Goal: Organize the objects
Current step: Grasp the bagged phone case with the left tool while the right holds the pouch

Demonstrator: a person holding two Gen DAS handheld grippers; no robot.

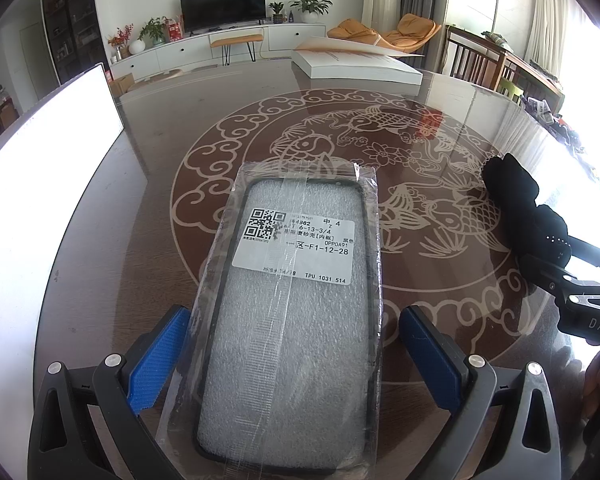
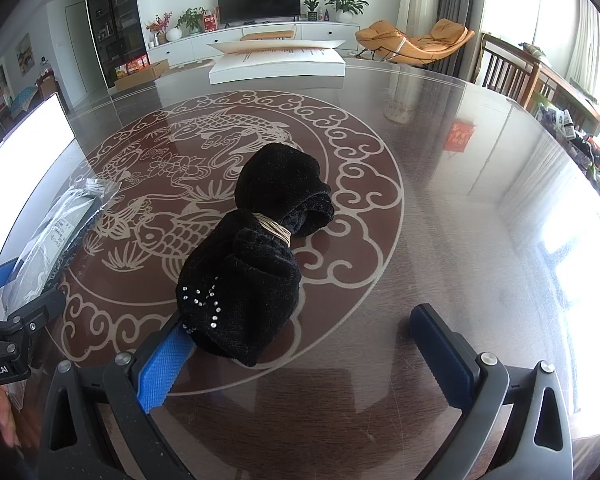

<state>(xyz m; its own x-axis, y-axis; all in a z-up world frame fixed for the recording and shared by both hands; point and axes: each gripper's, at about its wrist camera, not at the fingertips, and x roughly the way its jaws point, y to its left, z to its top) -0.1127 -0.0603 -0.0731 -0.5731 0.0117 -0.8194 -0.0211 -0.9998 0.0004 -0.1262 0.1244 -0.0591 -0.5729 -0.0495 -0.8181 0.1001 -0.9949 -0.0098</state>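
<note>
A phone case in a clear plastic bag with a white label (image 1: 292,320) lies flat on the glass table between the fingers of my left gripper (image 1: 296,354). The jaws stand open on either side of it, not pressing it. It also shows at the left edge of the right wrist view (image 2: 56,236). A black velvet cloth bundle tied with a tan band (image 2: 256,248) lies on the table. My right gripper (image 2: 304,354) is open, and its left pad (image 2: 164,364) touches the bundle's near end. The bundle also shows in the left wrist view (image 1: 520,200).
The table is dark glass (image 2: 440,200) with a carp and cloud pattern. A white flat box with an open lid (image 2: 276,62) sits at the far edge. A bright white screen (image 1: 40,184) stands at the left. Clutter (image 2: 580,140) lines the right edge.
</note>
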